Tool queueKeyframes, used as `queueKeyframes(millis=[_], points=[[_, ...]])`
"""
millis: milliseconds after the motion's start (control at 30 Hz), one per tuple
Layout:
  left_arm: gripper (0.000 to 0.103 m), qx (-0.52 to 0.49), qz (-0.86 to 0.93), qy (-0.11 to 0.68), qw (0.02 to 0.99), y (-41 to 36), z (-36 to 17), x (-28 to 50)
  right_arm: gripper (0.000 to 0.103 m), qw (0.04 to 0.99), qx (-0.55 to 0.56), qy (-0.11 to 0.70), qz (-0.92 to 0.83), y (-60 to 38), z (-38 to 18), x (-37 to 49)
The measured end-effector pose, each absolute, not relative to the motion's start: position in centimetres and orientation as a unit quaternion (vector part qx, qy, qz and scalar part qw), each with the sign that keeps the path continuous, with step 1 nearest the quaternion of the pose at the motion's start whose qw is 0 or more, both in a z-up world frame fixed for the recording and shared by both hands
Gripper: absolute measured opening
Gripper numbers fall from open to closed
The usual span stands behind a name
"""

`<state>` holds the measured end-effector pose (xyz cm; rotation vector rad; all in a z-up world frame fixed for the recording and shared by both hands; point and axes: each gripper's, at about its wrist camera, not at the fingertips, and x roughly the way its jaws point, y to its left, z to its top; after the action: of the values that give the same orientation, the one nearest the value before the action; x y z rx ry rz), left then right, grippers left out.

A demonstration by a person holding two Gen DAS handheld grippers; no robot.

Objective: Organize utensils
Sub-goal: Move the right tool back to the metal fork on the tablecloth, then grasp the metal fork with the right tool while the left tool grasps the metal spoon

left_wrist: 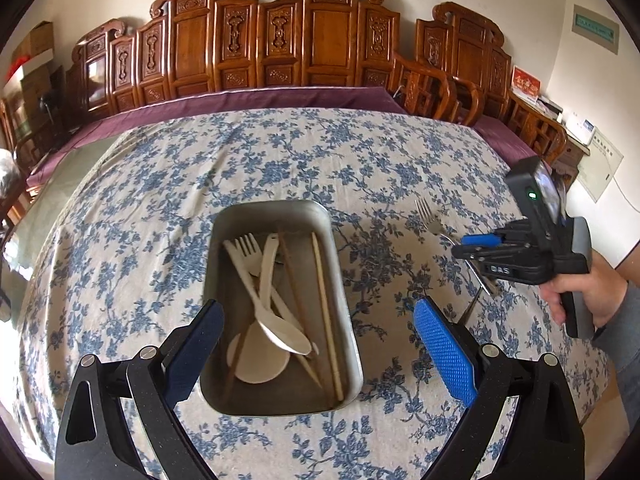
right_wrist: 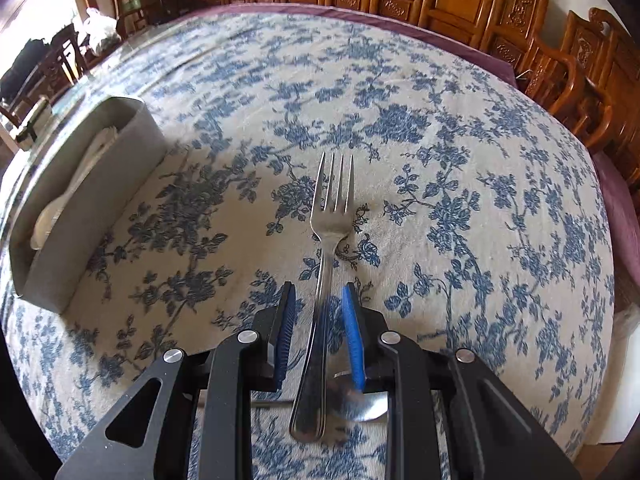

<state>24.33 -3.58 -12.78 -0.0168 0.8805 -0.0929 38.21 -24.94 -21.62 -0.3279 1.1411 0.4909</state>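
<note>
Left gripper (left_wrist: 316, 344) hovering above metal tray (left_wrist: 344, 280) on floral tablecloth (left_wrist: 160, 240); fingers spread wide, one pad either side of tray's near end, nothing between the pads but the tray below; no contact visible.

Tray contents, left wrist view: white plastic fork (left_wrist: 248, 252), white plastic knife (left_wrist: 267, 268), white plastic spoon (left_wrist: 280, 330), a round white disc (left_wrist: 256, 364) at the near end, light wooden chopstick (left_wrist: 326, 316) along the right wall, darker chopsticks (left_wrist: 290, 276) crossing beneath the plastic pieces; all loosely piled, handles overlapping.

Right gripper (right_wrist: 319, 336) pointed steeply down at metal fork (right_wrist: 326, 264) lying flat on tablecloth, to the right of the tray and near it; tines pointing away from camera, handle running back between the two blue pads. Fingers narrow but not clamped; gap visible on each side of handle; pads not touching fork. Bowl of a metal spoon (right_wrist: 370, 404) showing just beside fork's handle end, under right pad; whether touching fork cannot be told.

From left wrist view: right gripper (left_wrist: 460, 246) held in a hand (left_wrist: 580, 292) with grey sleeve, low over fork (left_wrist: 428, 212); tines showing beyond fingertips.

Carved wooden chairs (left_wrist: 280, 40) lined along far side of table.
</note>
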Motion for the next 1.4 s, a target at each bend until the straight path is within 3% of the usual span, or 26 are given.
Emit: queueKeyframes(millis=[100, 167, 200, 1033, 1167, 1400], points=[[0.092, 0.000, -0.051, 0.434, 0.900, -5.1, -13.5, 24.5, 0.025, 0.796, -0.162, 0.538, 0.224, -24.7, -21.7, 38.9], [0.092, 0.003, -0.055, 0.437, 0.898, -6.0, -13.9, 24.6, 0.010, 0.789, -0.161, 0.545, 0.232, -24.7, -21.7, 39.0], [0.092, 0.005, -0.058, 0.439, 0.897, -6.6, -14.1, 24.6, 0.008, 0.788, -0.175, 0.543, 0.232, -24.5, -21.6, 38.8], [0.092, 0.007, -0.126, 0.477, 0.870, -21.7, -20.6, 31.6, 0.008, 0.827, -0.151, 0.514, 0.170, -38.6, -16.8, 35.5], [0.082, 0.006, -0.140, 0.482, 0.865, -23.8, -21.2, 32.4, 0.008, 0.828, -0.148, 0.514, 0.167, -39.5, -16.8, 35.1], [0.055, 0.034, -0.150, 0.496, 0.855, -26.7, -23.1, 33.3, 0.009, 0.830, -0.141, 0.514, 0.165, -40.4, -16.8, 34.5]])
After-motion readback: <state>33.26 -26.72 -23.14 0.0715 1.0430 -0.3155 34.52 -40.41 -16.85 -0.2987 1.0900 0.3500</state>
